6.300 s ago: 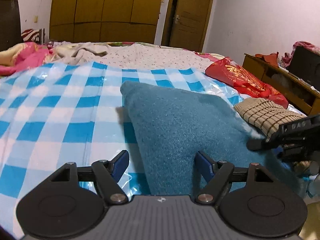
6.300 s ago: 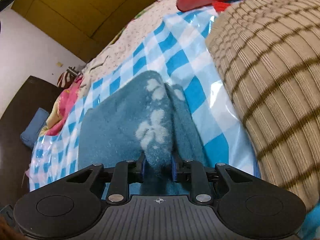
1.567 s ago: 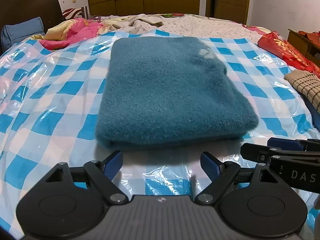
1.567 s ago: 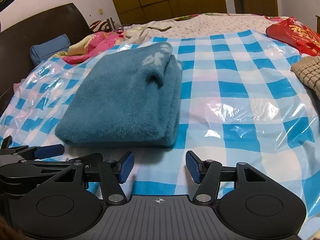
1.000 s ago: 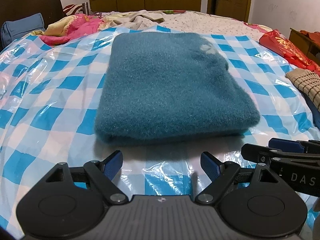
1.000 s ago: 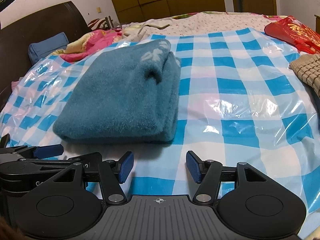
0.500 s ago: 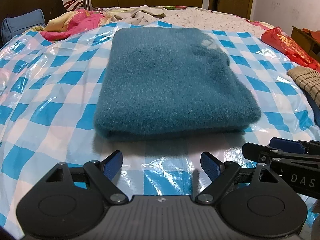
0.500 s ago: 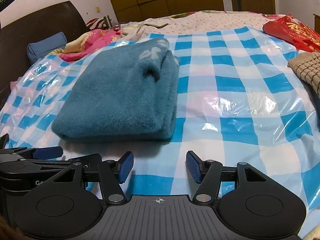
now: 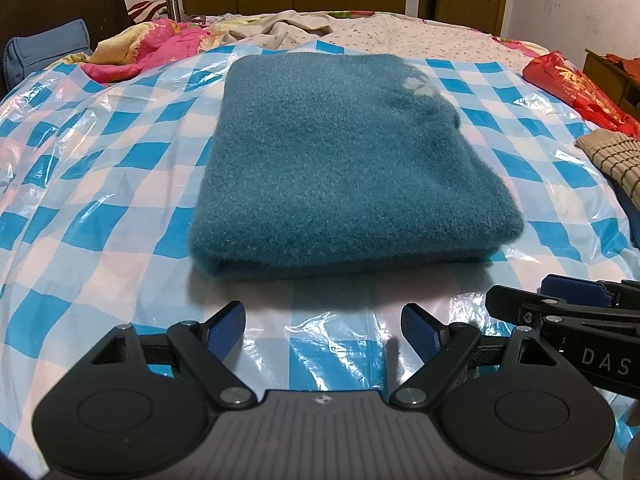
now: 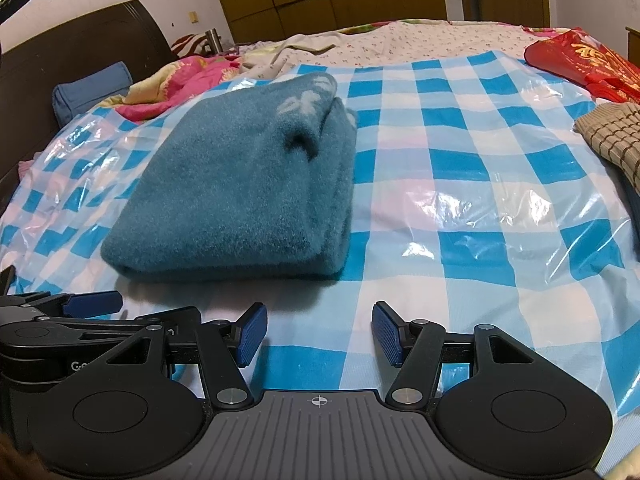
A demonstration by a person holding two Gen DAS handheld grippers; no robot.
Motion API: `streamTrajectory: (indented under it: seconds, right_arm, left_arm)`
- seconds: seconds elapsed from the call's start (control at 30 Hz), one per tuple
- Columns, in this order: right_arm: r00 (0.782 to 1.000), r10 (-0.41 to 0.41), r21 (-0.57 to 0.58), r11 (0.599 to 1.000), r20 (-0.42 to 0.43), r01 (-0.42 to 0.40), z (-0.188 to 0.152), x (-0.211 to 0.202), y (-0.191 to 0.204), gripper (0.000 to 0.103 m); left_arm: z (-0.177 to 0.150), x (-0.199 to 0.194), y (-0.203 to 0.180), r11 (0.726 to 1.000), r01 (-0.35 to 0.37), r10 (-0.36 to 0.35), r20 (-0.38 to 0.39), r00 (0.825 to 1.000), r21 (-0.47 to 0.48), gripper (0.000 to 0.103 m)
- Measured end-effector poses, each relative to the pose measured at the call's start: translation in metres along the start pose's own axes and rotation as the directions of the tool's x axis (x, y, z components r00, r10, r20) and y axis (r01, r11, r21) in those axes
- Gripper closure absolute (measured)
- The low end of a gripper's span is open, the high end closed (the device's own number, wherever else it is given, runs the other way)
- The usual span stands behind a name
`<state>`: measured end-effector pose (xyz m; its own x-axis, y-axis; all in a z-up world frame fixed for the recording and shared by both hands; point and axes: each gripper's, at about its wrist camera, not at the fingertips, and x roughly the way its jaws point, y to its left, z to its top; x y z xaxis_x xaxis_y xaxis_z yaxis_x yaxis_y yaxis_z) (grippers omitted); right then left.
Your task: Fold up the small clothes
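Left gripper [image 9: 323, 330]: spread wide and empty, hovering over the sheet just short of the towel's near edge.
Right gripper [image 10: 317, 334]: also spread and empty, beside the left one, facing bare sheet off the towel's near right corner.
Towel [image 9: 344, 160]: teal, fleecy, lying as a thick folded block in the middle of the bed, apart from both grippers; its fold faces the near edge, stacked layers show along its right side.
Sheet [image 10: 480, 208]: blue-and-white checked plastic spread over the bed, glossy and wrinkled, likely slippery under cloth.
Other cloth: a tan striped knit [image 10: 612, 140] lies at the bed's right edge, well apart from the towel.
Step in hand: this fold looks done; the judgement is release and move on.
Doing it well: keep both grippers clear of the block so the layers stay square; if the raised far right corner needs flattening, press down, don't drag.
Risk: a snagged pad could slide the block on the plastic.
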<state>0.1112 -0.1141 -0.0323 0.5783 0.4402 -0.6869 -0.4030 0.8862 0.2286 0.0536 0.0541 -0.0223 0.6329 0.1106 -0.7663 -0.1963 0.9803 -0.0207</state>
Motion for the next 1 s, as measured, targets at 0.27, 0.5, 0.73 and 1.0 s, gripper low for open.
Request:
streamTrajectory:
  seconds: [0.27, 0.5, 0.73, 1.0]
  right_arm:
    - [1.0, 0.0, 0.0, 1.0, -0.001, 0.0, 0.0, 0.0, -0.0002, 0.045]
    - [1.0, -0.003, 0.001, 1.0, -0.006, 0.003, -0.0024, 0.0013, -0.0009, 0.045]
    - [1.0, -0.008, 0.0, 1.0, -0.009, 0.008, -0.0033, 0.0013, -0.0007, 0.044]
    - [0.999, -0.038, -0.013, 0.999, -0.009, 0.038, -0.0028, -0.0002, 0.0003, 0.039]
  left_arm:
    - [0.0001, 0.0, -0.0002, 1.0, -0.002, 0.002, -0.001, 1.0, 0.001, 0.008]
    - [-0.0017, 0.0017, -0.0008, 1.0, -0.005, 0.005, -0.011, 1.0, 0.005, 0.008]
    - [-0.0017, 0.0025, -0.0003, 1.0, -0.001, 0.001, -0.021, 1.0, 0.001, 0.008]
    - [-0.002, 0.003, -0.0011, 1.0, -0.002, 0.002, -0.024, 1.0, 0.005, 0.008]
